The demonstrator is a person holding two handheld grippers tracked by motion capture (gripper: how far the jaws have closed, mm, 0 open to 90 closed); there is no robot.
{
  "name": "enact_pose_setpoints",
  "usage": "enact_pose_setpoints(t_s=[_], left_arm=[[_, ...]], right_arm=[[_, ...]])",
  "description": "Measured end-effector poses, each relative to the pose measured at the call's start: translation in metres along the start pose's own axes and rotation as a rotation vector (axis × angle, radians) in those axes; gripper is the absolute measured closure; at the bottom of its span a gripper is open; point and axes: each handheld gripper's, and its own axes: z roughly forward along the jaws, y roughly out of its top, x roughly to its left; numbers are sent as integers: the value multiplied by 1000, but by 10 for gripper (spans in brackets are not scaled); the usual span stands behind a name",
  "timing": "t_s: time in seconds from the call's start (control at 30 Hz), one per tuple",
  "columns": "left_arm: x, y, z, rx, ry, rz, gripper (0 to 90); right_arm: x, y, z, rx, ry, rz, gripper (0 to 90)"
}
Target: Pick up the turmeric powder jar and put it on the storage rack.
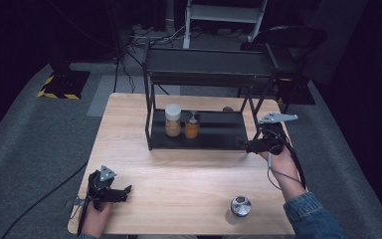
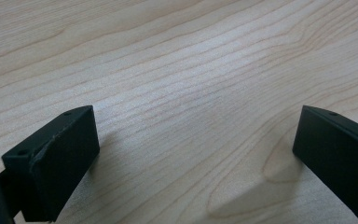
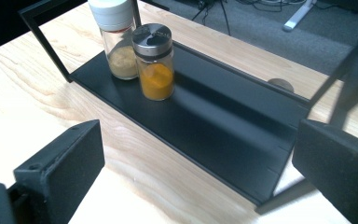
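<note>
We hold our right gripper (image 1: 248, 145) spread and empty at the rack's (image 1: 201, 134) right end, two spice jars (image 3: 154, 60) standing ahead of its jaws, while our left gripper (image 1: 122, 191) rests open near the table's (image 1: 179, 169) corner.

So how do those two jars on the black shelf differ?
The white-lidded jar is taller and holds pale, beige powder; the metal-lidded jar is shorter and holds bright orange powder. The first has a plain white cap, the second a shiny silver cap with openings in its top. Both are clear, upright, side by side on the bottom tier of the shelf.
</note>
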Motion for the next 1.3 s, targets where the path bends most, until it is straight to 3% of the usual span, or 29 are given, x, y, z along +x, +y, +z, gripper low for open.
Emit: enact_pose_setpoints(t_s=[0.37, 0.63, 0.97, 1.1, 1.3], left_arm=[[-1, 0, 0, 2, 1, -1, 2], [-1, 0, 0, 2, 2, -2, 2], [-1, 0, 0, 2, 2, -2, 2], [-1, 0, 0, 2, 2, -2, 2], [-1, 0, 0, 2, 2, -2, 2]], right_arm=[[-5, -33, -44, -29, -25, 6, 19], [-6, -54, -63, -23, -45, 9, 19], [-11, -83, -74, -35, -71, 13, 20], [-10, -96, -73, -31, -84, 0, 24], [-14, -115, -68, -26, -74, 30, 23]])
